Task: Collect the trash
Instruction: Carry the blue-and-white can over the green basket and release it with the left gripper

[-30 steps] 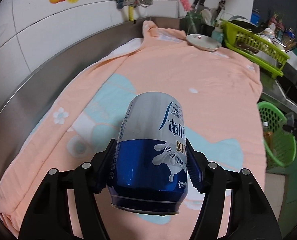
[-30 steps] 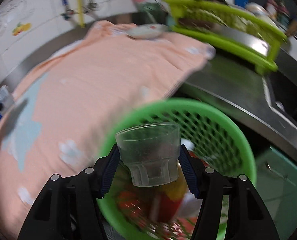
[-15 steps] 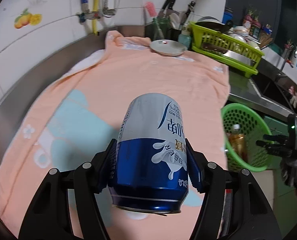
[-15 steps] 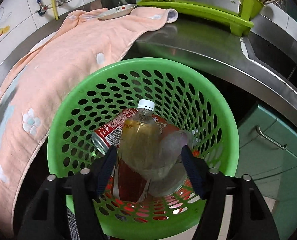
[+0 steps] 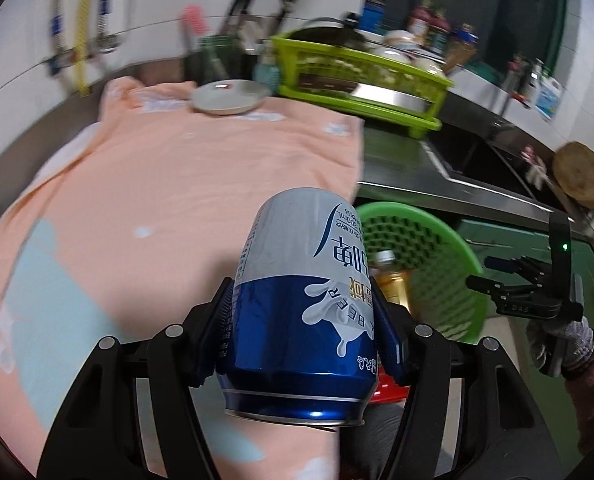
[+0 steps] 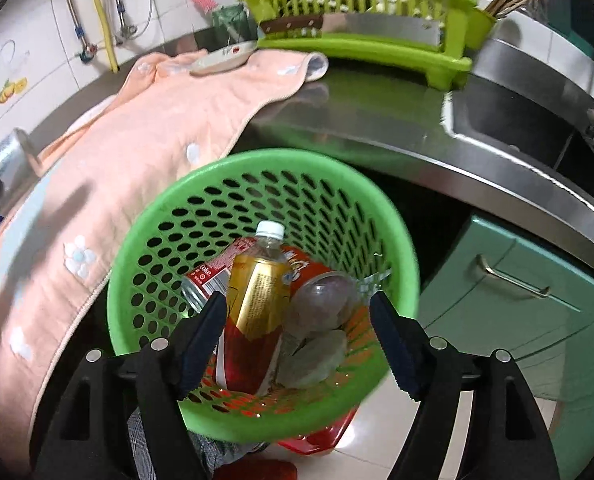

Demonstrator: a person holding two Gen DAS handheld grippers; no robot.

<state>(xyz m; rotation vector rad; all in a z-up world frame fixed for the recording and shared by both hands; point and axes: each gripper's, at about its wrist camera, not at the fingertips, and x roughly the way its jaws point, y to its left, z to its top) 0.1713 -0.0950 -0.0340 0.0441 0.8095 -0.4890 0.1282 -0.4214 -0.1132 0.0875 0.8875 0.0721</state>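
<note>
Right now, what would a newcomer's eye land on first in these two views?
The blue and silver beer can, clamped upside down in the left tool over the peach towel. Then the green basket below the open right tool, holding a yellow-labelled bottle, a clear cup and red packaging.

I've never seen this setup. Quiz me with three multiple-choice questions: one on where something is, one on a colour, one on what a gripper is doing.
1. Where is the yellow-labelled bottle?
A. on the towel
B. in the basket
C. in the sink

2. What colour is the basket?
A. green
B. red
C. white

3. What is the left gripper doing?
A. hanging open
B. gripping a plate
C. gripping a can

Answers:
1 B, it lies among the trash inside.
2 A, rim and holed wall are green.
3 C, both jaws press the blue-and-silver can's sides.
</note>
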